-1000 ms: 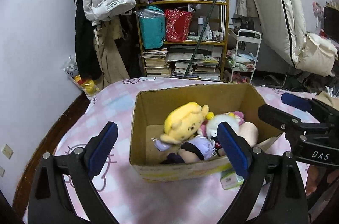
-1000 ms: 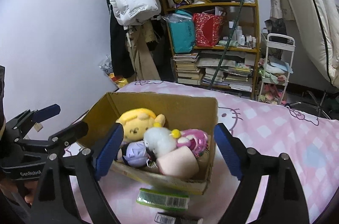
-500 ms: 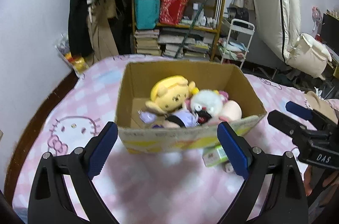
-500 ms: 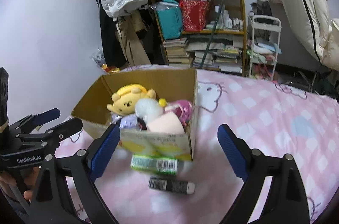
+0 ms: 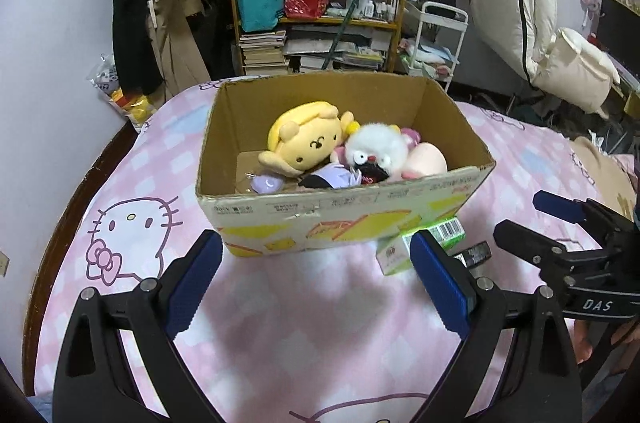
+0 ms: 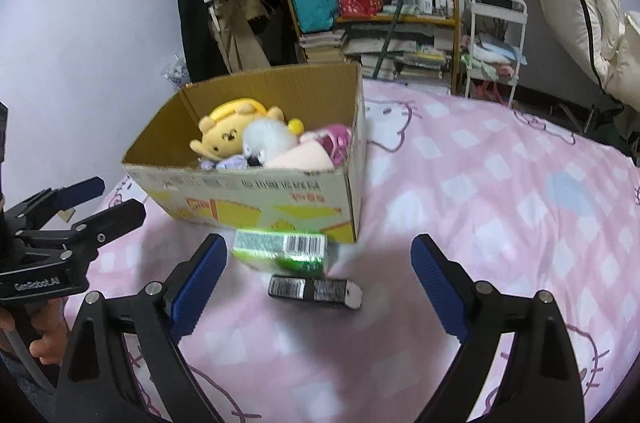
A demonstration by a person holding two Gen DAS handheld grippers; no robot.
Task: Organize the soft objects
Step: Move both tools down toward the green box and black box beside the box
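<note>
An open cardboard box stands on the pink Hello Kitty bedspread. Inside lie a yellow plush, a white fluffy plush, a pink plush, a peach soft piece and a small purple toy. My left gripper is open and empty, in front of the box. My right gripper is open and empty, in front of the box's right corner.
A green and white carton and a black tube lie on the bed by the box's front right corner. A cluttered shelf, hanging coats and a white cart stand behind the bed.
Both grippers have pulled back from the box and risen; the box now sits farther ahead, and the carton and black tube show fully. Both stay open and empty.
</note>
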